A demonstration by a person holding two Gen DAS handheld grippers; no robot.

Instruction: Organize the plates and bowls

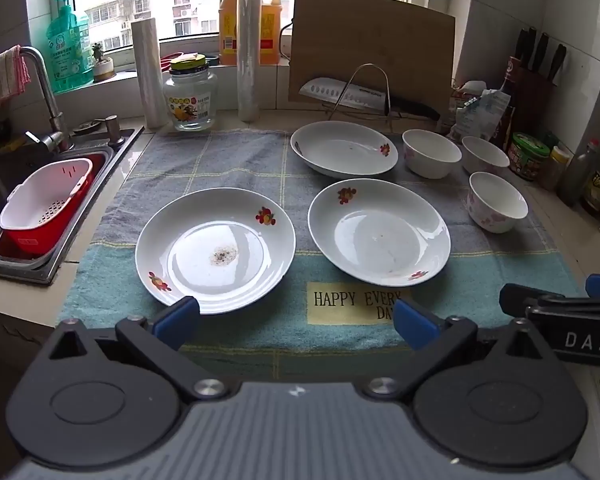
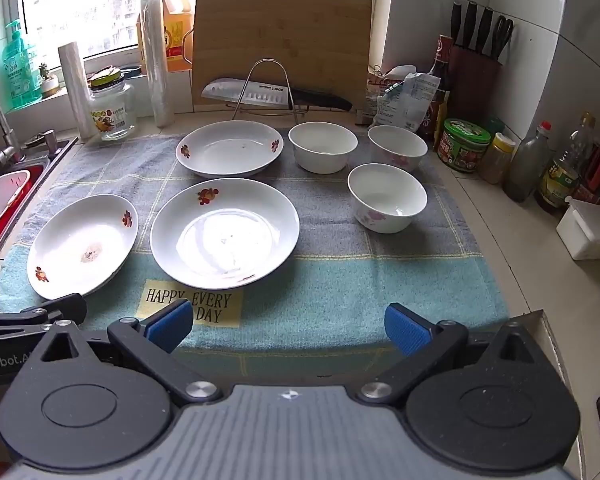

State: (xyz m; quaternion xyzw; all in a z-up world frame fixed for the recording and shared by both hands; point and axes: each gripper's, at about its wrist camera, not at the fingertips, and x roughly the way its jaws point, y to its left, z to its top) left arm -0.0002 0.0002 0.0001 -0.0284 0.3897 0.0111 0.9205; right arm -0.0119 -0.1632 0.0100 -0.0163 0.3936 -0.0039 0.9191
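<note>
Bamboo board (image 2: 282,46), knife (image 2: 260,94) behind plates (image 2: 224,228); sink (image 1: 4,256) left, contents unclear.

left claw (image 1: 296,318) spread wide, right claw (image 2: 289,326) likewise

Colander (image 2: 0,200) cut off at left edge

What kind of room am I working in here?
A home kitchen counter, most likely. There is a sink with a tap on the left, a cutting board leaning by the window with a knife in front, and a knife block in the corner.
</note>
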